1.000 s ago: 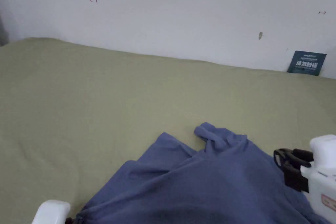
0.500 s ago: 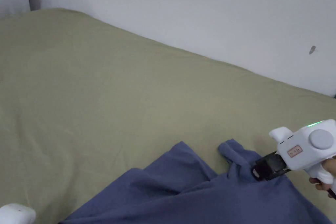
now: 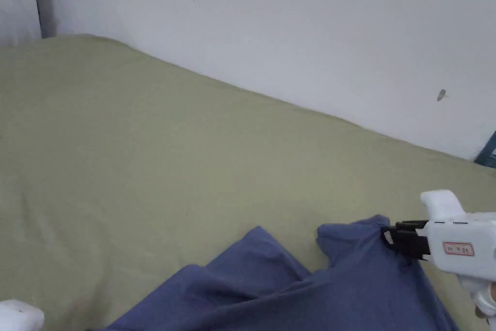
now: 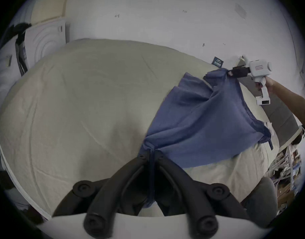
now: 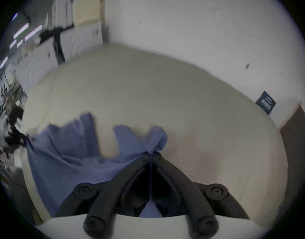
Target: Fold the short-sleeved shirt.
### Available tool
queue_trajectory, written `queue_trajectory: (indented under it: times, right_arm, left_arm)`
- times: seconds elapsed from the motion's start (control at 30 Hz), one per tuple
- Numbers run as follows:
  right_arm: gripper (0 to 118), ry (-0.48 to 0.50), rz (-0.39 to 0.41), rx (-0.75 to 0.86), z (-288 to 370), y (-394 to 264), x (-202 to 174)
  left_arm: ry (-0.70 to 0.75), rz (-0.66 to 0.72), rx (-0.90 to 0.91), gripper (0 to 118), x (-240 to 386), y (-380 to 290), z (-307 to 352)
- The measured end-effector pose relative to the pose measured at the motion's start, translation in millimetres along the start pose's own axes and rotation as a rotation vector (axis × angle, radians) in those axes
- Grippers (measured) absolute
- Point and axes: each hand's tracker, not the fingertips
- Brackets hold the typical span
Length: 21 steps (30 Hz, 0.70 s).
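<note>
— Gripper status, right side?
— Right gripper (image 3: 390,240), white body with black jaws, is clenched on a bunched edge of the blue short-sleeved cotton shirt (image 3: 310,293); its own view has both jaws pressed together with fabric pinched at the tips (image 5: 150,154).
— And the left?
— Left gripper (image 4: 150,152) likewise grasps a gathered corner of the shirt, jaws closed on the cloth. The head view gives just a white corner of its housing at the lower left edge.
— Where does the garment lie?
— Spread between the two grippers over the olive-green bed sheet (image 3: 169,152), rumpled, partly resting on it. The left gripper view adds the person's hand (image 4: 267,84) on the right gripper's handle and the shirt's far hem near the bed's edge.
— Any writing?
— Small red marks on the white wall (image 3: 290,31), illegible. A dark blue sign (image 5: 265,103) leans at the wall's foot; its text is too blurred to read.
</note>
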Motion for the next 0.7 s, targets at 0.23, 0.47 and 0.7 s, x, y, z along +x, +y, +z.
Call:
queue_trajectory:
  times: [0.23,0.47,0.7]
  right_arm:
    - [0,-0.121,0.037,0.289,108,47,-9]
    - [0,-0.296,0.021,0.482,191,130,26]
    - [0,-0.620,-0.044,0.551,230,187,64]
  left_arm:
    - [-0.007,-0.200,0.178,5,0,91,42]
    - [-0.003,-0.310,0.339,5,21,236,53]
    - [0.031,-0.340,0.427,5,51,354,43]
